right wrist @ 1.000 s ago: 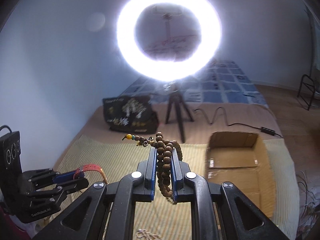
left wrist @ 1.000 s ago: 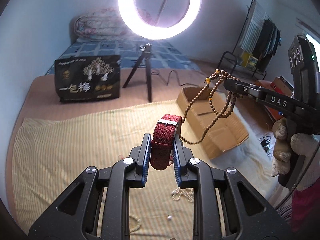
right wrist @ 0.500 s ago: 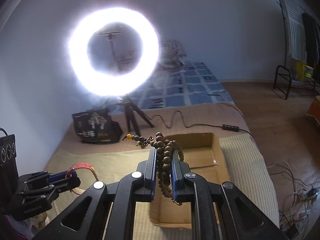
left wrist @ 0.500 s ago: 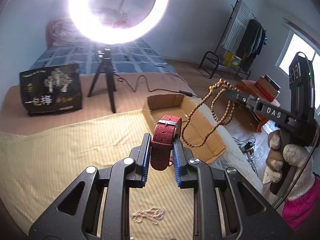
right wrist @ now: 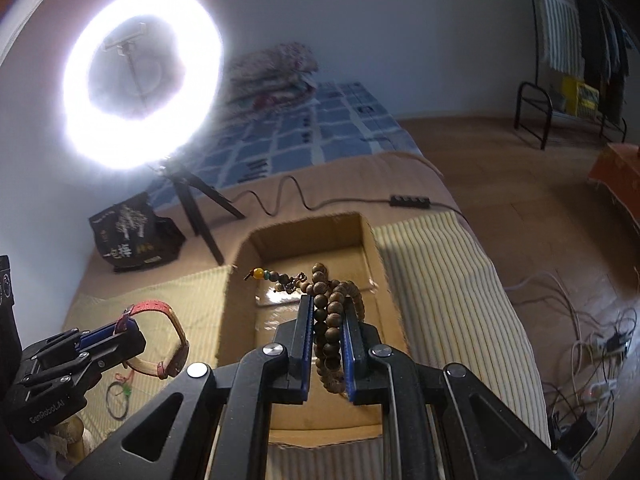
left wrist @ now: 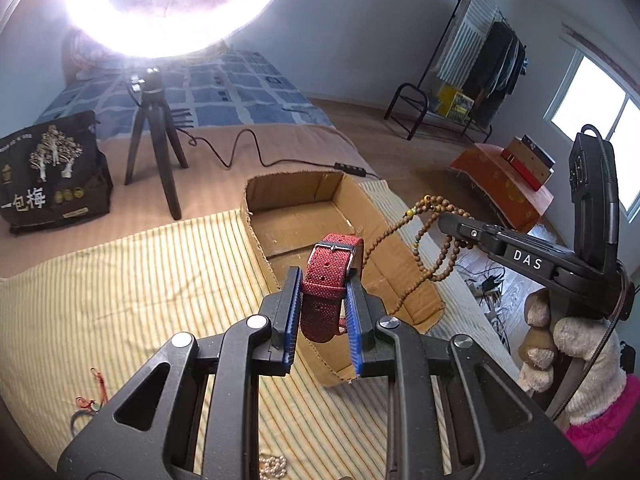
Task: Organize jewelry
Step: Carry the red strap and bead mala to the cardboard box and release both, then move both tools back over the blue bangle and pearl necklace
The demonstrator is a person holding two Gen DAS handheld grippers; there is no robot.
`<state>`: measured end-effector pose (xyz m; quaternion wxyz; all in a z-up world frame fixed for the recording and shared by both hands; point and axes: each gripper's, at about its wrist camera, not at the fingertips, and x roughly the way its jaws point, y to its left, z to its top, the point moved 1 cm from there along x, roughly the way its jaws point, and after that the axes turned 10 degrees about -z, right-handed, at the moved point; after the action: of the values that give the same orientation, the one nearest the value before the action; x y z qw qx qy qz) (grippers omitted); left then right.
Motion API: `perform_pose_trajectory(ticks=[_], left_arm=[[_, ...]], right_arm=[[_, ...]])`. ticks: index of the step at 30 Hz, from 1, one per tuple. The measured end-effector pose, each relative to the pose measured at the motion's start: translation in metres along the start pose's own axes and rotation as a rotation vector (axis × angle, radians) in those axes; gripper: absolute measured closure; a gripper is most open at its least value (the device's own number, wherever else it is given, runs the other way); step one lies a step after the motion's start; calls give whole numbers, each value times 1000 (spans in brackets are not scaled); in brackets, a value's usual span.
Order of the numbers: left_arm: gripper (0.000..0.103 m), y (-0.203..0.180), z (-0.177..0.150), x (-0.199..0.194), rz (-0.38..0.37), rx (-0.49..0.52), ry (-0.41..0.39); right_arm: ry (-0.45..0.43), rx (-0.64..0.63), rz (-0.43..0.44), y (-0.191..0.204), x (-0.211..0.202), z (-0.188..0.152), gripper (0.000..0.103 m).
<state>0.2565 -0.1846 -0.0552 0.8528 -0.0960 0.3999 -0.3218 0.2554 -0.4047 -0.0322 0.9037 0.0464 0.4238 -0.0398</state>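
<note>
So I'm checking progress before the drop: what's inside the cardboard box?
The box shows only bare cardboard floor; no jewelry visible. The strap, the beads and both tools cover part of the floor, so that part is unknown.

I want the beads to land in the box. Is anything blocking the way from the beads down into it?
Nothing visible does. The wooden bead strand hangs from the right gripper, with the open cardboard box just beyond, its top uncovered.

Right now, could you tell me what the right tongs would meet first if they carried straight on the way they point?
Probably the floor of the open cardboard box: the right tongs, shut on the wooden bead string, aim down into it, though depth is hard to judge.
</note>
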Motion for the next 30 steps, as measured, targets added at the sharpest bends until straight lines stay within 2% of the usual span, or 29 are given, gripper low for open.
perform_pose_trajectory(ticks=[10,13,15,16,17,18,25,30], left_arm=[[83,-1,-7,31,-18,-24,61],[82,-4,-8,33,-15,-19,67],[67,-5,-8,32,-16,-15,64],[60,-5,-8,31,-9,-13,57],[60,-5,-7,28,-5,-11,49],[60,-5,-7,27,-5,-10,49],[60,-1,-5,10,21,-9,22],[60,1,-6,-8,37,19,1]], right_arm=[[60,41,-4,-18,18,-9,91],[62,29,-7,-16,18,-10,72],[57,16,-24,-14,16,-10,53],[55,10,-34,-12,15,-10,47],[50,4,-40,-11,14,-10,39],[45,3,-45,-11,13,-10,36],[37,-1,-57,-9,7,-12,34],[10,-20,-63,-2,-6,-16,20]])
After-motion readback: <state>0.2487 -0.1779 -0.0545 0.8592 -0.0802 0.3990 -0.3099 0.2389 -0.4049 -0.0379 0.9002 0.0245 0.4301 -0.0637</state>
